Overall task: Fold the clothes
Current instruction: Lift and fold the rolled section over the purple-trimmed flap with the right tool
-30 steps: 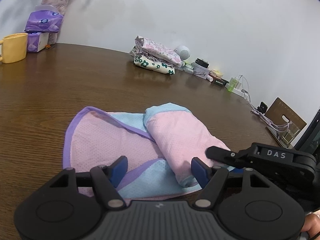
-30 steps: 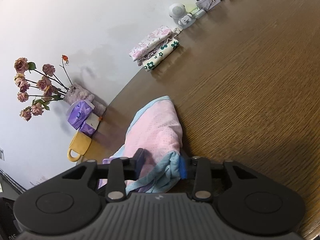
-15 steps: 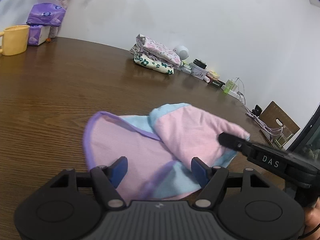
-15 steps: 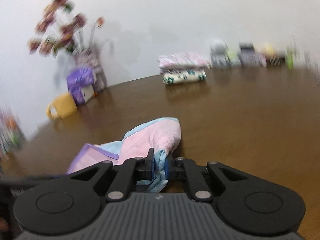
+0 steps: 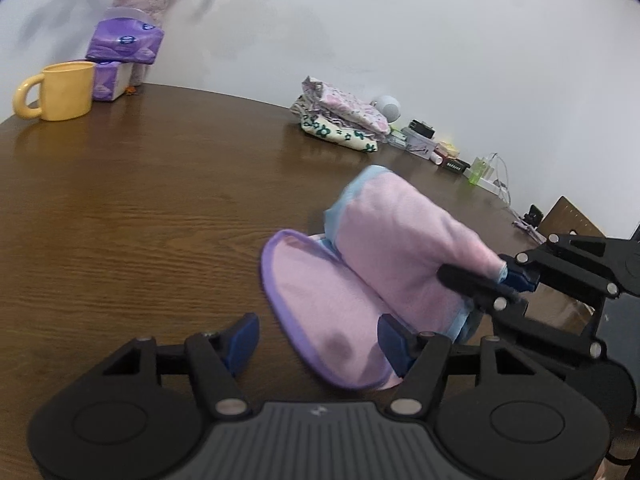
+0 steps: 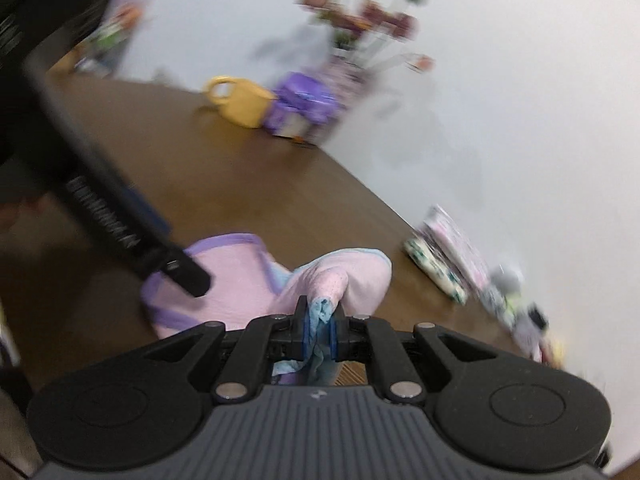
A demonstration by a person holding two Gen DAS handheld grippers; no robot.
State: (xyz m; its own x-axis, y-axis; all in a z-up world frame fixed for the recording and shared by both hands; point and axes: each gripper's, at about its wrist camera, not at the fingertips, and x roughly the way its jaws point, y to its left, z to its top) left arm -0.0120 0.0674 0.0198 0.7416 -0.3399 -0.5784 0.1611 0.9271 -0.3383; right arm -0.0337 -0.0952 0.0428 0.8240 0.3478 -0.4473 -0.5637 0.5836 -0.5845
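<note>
A pink mesh garment (image 5: 320, 292) with purple and light-blue trim lies on the brown wooden table (image 5: 140, 220). My right gripper (image 5: 510, 278) is shut on its blue-hemmed end and holds that rolled part raised off the table. The right wrist view is blurred, but the blue hem (image 6: 322, 310) shows pinched between the right gripper's (image 6: 320, 334) pads. My left gripper (image 5: 319, 334) is open low over the purple-edged flap, one fingertip above the cloth and the other above bare wood. A finger (image 6: 132, 236) of it crosses the right wrist view near the flap.
A stack of folded patterned clothes (image 5: 344, 122) sits at the back by the wall. A yellow mug (image 5: 60, 90), purple tissue packs (image 5: 126, 40) and a vase stand at the far left. Small bottles, chargers and cables (image 5: 452, 160) line the back right edge.
The right gripper has shut on the blue hem and lifted that end. The garment has slid right in the left view, and the right camera has swung toward the mug and flowers.
</note>
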